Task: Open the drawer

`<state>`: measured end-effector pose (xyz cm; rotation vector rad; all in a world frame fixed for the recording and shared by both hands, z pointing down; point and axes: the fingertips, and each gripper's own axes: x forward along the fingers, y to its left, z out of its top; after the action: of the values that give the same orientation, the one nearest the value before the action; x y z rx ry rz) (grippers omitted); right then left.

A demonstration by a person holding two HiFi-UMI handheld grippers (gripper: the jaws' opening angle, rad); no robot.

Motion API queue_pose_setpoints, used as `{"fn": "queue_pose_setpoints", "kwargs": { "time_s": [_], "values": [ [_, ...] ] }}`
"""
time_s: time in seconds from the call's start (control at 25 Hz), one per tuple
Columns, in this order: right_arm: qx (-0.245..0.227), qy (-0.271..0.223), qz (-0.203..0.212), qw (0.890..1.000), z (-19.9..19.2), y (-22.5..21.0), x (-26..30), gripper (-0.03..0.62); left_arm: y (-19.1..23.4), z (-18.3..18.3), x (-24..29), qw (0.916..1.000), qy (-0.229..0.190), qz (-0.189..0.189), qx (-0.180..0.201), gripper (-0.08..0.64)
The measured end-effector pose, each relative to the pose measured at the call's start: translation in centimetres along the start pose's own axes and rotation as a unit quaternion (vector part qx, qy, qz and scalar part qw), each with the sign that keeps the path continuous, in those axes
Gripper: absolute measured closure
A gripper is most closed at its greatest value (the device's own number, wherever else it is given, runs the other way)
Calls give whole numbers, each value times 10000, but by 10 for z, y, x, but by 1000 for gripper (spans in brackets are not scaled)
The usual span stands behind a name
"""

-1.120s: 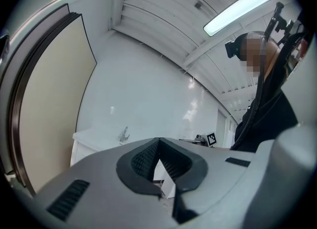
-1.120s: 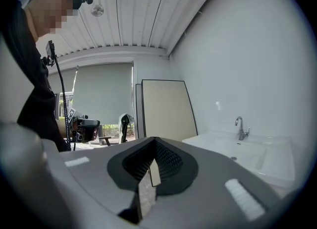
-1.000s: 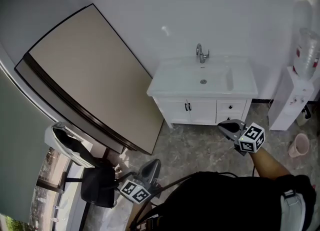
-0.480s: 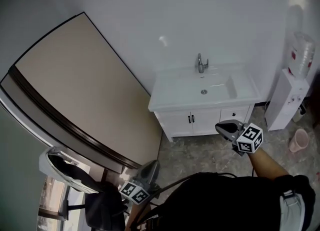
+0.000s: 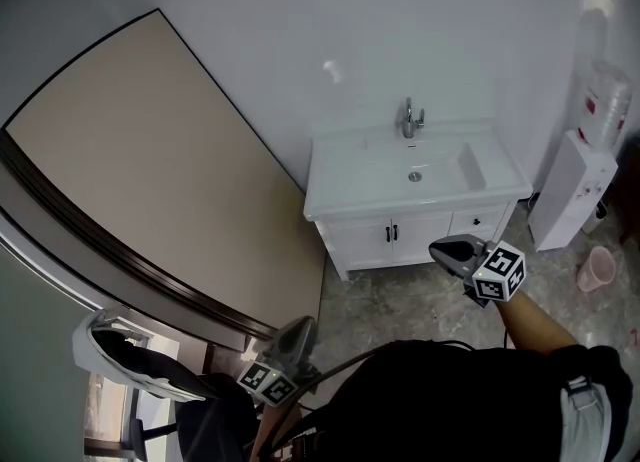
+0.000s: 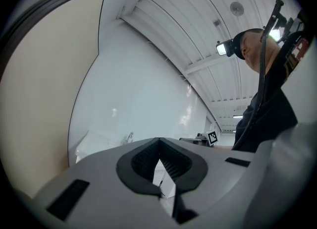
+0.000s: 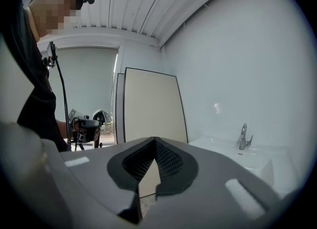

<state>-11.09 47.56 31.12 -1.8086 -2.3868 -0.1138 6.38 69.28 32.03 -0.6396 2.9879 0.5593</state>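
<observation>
Drawer [image 5: 470, 225] sits shut at the right of the white cabinet [image 5: 350, 240], under the counter [image 5: 340, 185], apart from my right hand-held gripper [image 5: 452, 249]. I judge it light and rigid, best pinched by its small dark knob [image 5: 485, 220]. Its contents are hidden; the sink [image 5: 425, 165] looks empty. My right and my left hand-held gripper [image 5: 297, 335] are both clenched on nothing.

Sparse white-walled room, washroom corner but not fitted bathroom. White vanity cabinet [image 5: 352, 238] against wall [image 5: 350, 20]; basin [image 5: 420, 172] sunk in top, chrome faucet [image 5: 409, 118] behind basin, cupboard doors and small drawer [image 5: 481, 222] below. Freestanding water dispenser [image 5: 572, 205] with bottle [image 5: 606, 100] on top, near vanity. Pink bucket [image 5: 597, 268] on grey stone-pattern floor [image 5: 420, 300]. Large beige board [image 5: 150, 170] stood against wall. White slatted ceiling [image 7: 133, 5]. Chair [image 5: 130, 350] at left.
</observation>
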Motion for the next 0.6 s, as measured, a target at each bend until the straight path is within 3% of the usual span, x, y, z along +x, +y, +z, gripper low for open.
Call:
{"fn": "queue_pose_setpoints", "kwargs": {
  "time_s": [0.24,0.4,0.6],
  "values": [
    [-4,69,142,9999,3,-19,36,594,33,3,10,9992,-175,87,-345,560],
    [6,8,329,9995,6,-51,55,594,47,4,40,9994,-139,161,-260,560],
    [108,-15,585,9982,10,-120,81,594,66,13,91,9984,-255,493,-131,560]
  ]
}}
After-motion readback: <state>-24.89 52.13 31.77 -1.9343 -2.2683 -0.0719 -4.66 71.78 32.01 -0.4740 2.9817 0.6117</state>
